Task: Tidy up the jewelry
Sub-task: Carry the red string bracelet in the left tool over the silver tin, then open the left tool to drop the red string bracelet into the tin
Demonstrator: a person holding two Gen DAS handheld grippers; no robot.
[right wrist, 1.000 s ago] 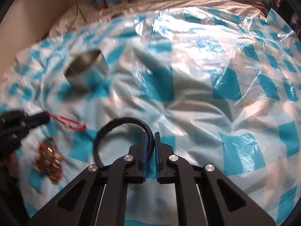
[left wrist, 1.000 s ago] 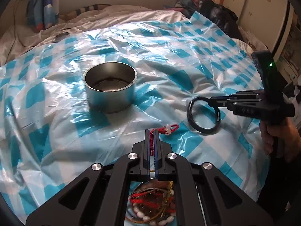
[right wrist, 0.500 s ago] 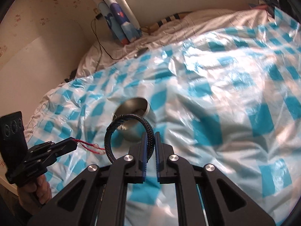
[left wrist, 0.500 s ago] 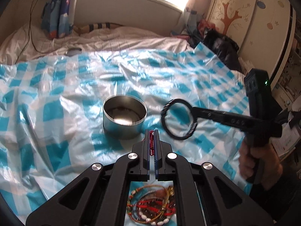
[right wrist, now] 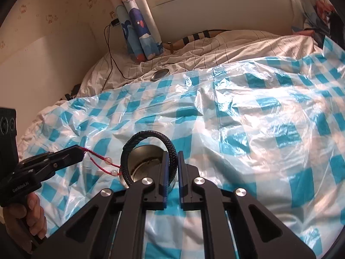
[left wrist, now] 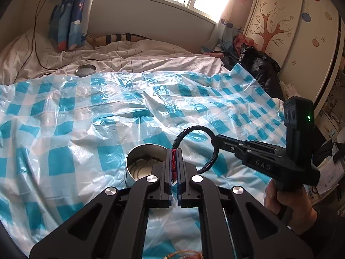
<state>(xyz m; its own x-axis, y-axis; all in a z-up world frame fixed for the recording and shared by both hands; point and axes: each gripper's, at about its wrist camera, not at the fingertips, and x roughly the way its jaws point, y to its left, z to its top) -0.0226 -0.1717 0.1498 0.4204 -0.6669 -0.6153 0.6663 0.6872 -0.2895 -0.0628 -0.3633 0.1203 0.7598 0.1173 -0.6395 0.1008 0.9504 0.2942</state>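
A round steel tin [left wrist: 140, 161] stands on the blue-checked plastic sheet [left wrist: 86, 112]; it also shows in the right wrist view [right wrist: 146, 161]. My left gripper [left wrist: 175, 151] is shut on a red cord bracelet [left wrist: 174, 164] with clear beads [right wrist: 108, 160], held just above the tin's right rim. My right gripper [right wrist: 172, 154] is shut on a black braided bracelet [right wrist: 148, 137] and holds it over the tin; the bracelet also shows in the left wrist view [left wrist: 195, 129]. The two grippers are close together above the tin.
More jewelry [left wrist: 183, 254] lies on the sheet below my left gripper, mostly hidden. A steel lid [left wrist: 85, 70] lies on the white bedding at the back. A black bag [left wrist: 258, 64] and a wardrobe [left wrist: 291, 32] stand at the right.
Both grippers have risen from the sheet with their bracelets and moved over the tin. The right gripper swung left until the black bracelet hangs above the tin's opening.
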